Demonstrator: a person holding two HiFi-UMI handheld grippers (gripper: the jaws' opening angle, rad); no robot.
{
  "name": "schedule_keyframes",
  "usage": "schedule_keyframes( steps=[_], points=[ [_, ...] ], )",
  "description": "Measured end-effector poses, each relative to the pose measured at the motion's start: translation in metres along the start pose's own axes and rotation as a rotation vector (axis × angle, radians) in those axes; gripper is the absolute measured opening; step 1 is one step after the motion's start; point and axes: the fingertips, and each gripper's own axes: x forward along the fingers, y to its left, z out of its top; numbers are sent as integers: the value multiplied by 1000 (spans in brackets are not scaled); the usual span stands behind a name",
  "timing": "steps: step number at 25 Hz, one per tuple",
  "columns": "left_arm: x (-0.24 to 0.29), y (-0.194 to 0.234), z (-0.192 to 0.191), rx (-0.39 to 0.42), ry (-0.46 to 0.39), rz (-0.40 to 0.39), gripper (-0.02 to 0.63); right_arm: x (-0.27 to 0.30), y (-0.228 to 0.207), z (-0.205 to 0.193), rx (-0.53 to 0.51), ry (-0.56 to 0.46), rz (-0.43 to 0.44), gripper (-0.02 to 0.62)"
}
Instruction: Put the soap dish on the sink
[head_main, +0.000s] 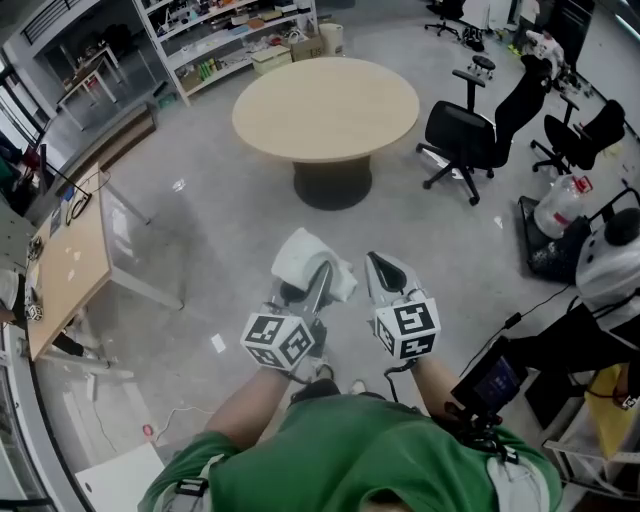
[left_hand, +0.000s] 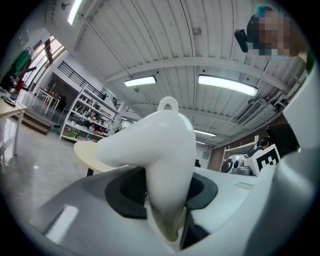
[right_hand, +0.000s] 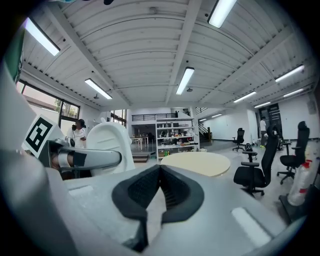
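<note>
A white soap dish (head_main: 305, 262) is held out in front of me over the grey floor, with my left gripper (head_main: 316, 287) shut on it. In the left gripper view the soap dish (left_hand: 161, 155) fills the middle, its lower edge pinched between the dark pads (left_hand: 125, 192). To its right my right gripper (head_main: 381, 266) is level and shut, with nothing between its pads (right_hand: 172, 192). The right gripper view shows the soap dish (right_hand: 109, 141) at the left, a little apart from it. No sink shows in any view.
A round beige table (head_main: 325, 108) stands ahead on the floor. Black office chairs (head_main: 470, 135) and a water jug (head_main: 560, 205) are at the right, shelving (head_main: 230, 40) at the back, a wooden desk (head_main: 65, 265) at the left. Cables and equipment (head_main: 500, 380) lie near my right side.
</note>
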Motion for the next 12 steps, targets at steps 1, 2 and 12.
schedule_keyframes(
  steps=[1, 2, 12],
  points=[
    [5, 7, 0, -4, 1, 1, 150, 8, -2, 0, -4, 5, 0, 3],
    [9, 13, 1, -7, 2, 1, 152, 17, -4, 1, -9, 9, -1, 3],
    [38, 104, 44, -7, -36, 13, 150, 120, 17, 33, -56, -1, 26, 3]
  ],
)
